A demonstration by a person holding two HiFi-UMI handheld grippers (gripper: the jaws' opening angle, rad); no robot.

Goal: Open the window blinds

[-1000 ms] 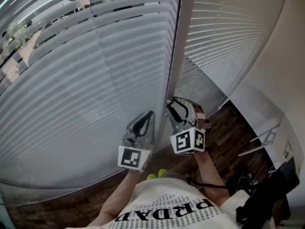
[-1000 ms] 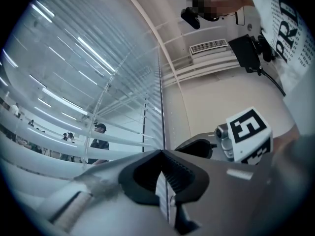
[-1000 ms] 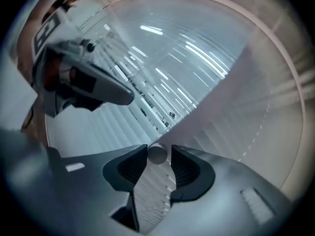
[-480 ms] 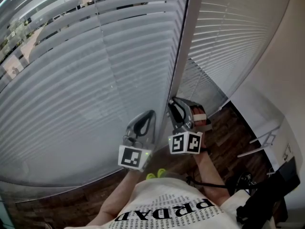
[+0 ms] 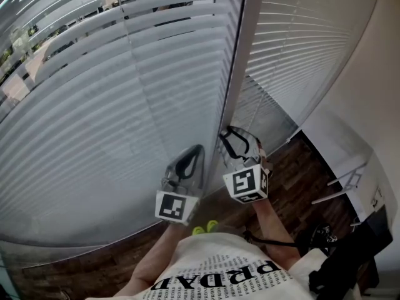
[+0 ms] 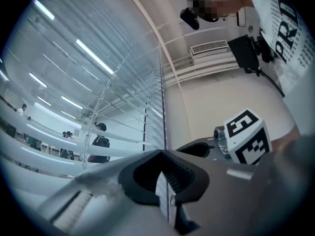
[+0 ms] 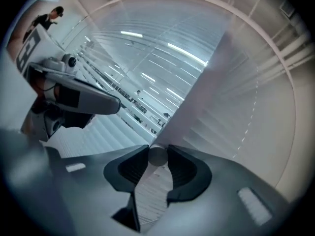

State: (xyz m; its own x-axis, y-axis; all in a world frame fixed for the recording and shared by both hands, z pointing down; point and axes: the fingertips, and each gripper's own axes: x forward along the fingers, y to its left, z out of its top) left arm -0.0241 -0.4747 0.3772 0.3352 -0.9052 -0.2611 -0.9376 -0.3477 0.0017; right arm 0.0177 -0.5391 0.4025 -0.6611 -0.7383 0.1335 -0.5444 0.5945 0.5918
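The right gripper [image 7: 157,150] pinches a small round rod [image 7: 158,158] between its jaw tips, which have just been closing onto it. Since it sits at the foot of the blind, it is probably the tilt wand. The left gripper [image 6: 160,152], just to its left, has its jaws pressed together at the tips with nothing clearly caught in them. It hangs near the slats, and I cannot tell whether it touches them. Beyond both grippers are the window blinds [image 5: 125,105], lowered full length to the left of the upright frame post [image 5: 240,42], with a second panel to the right of it. The far, upper slats on the left show gaps, with a lit space visible through them, while the nearer, lower slats look flat and shut. The opening seems barely begun: the rod is gripped, and most of the turning, I judge, is left to do.
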